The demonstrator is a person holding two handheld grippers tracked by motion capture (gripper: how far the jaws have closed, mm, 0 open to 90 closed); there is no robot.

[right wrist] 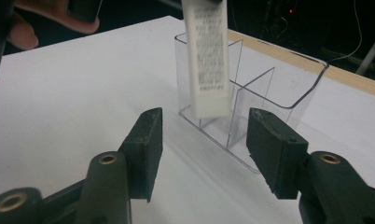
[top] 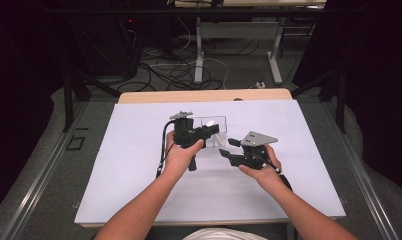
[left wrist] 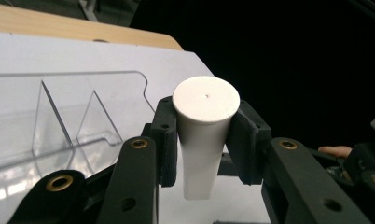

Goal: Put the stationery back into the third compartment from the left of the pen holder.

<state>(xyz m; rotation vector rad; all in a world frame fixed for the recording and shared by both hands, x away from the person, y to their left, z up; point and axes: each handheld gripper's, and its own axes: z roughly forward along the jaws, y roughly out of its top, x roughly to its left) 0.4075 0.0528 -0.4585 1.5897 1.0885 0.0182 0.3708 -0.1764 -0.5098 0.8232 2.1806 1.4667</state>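
Left gripper (left wrist: 205,154) jaws clamped on white tube (left wrist: 204,135) (cap end up), held above clear divided organizer (right wrist: 251,107) on white worktop (top: 139,165). Right gripper (right wrist: 204,149) jaws apart, nothing between them, near organizer.

left arm: my view from above has the forearm coming in from the bottom, angled up toward mid-table
left hand (top: 181,152): wrapped around the handle, knuckles up
left gripper (left wrist: 202,140): jaws pinched in on a white tube (left wrist: 202,140), pads tight on both sides, tube hanging down between them
right arm: I see it coming in from bottom right, angled inward
right hand (top: 261,167): cupped under the gripper body
right gripper (right wrist: 204,144): jaws spread wide, nothing between the pads, pointing toward the left one
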